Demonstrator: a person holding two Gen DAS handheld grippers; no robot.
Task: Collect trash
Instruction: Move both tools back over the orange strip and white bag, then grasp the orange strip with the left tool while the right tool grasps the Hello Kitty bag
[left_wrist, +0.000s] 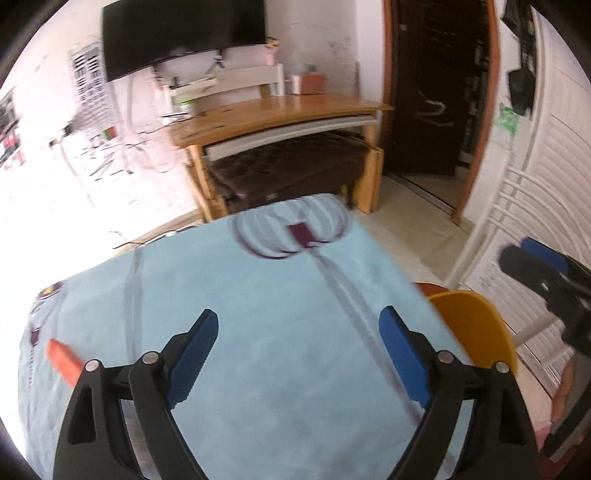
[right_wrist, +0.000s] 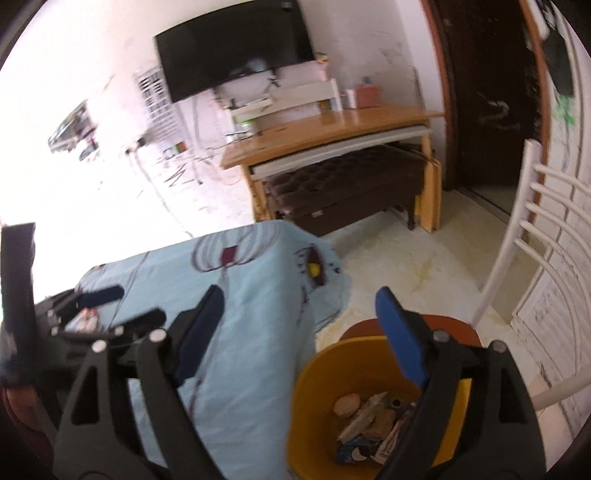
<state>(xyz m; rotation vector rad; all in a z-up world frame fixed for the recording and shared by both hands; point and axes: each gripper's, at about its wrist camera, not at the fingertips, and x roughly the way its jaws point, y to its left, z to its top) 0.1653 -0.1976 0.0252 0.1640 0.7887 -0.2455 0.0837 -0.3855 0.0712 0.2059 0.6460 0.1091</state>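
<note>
- Your left gripper (left_wrist: 299, 325) hangs over the table's light blue patterned cloth (left_wrist: 258, 295), its blue-padded jaws spread wide with nothing between them.
- An orange scrap (left_wrist: 64, 360) lies on the cloth just left of that gripper's left finger, near the table's left edge; motion blur hides what it is.
- Your right gripper (right_wrist: 299, 306) is poised above the gap between table and bin, its jaws likewise released and empty; one finger sits over the cloth (right_wrist: 243, 295), the other over the bin.
- The yellow bin (right_wrist: 317, 373) stands on the floor just beside the table's right edge, resting on a red-brown round seat (right_wrist: 450, 325) partly hidden behind it.
- Inside the bin you can see collected trash (right_wrist: 369, 417): round tan pieces, a pale wrapper, a blue printed packet and other scraps.
- In the left wrist view the bin's rim (left_wrist: 476, 325) peeks past the table's right edge.
- Behind, a wooden desk (right_wrist: 332, 133) stands under a wall-mounted dark screen (right_wrist: 236, 48), and a white chair (right_wrist: 532, 229) is at right.
</note>
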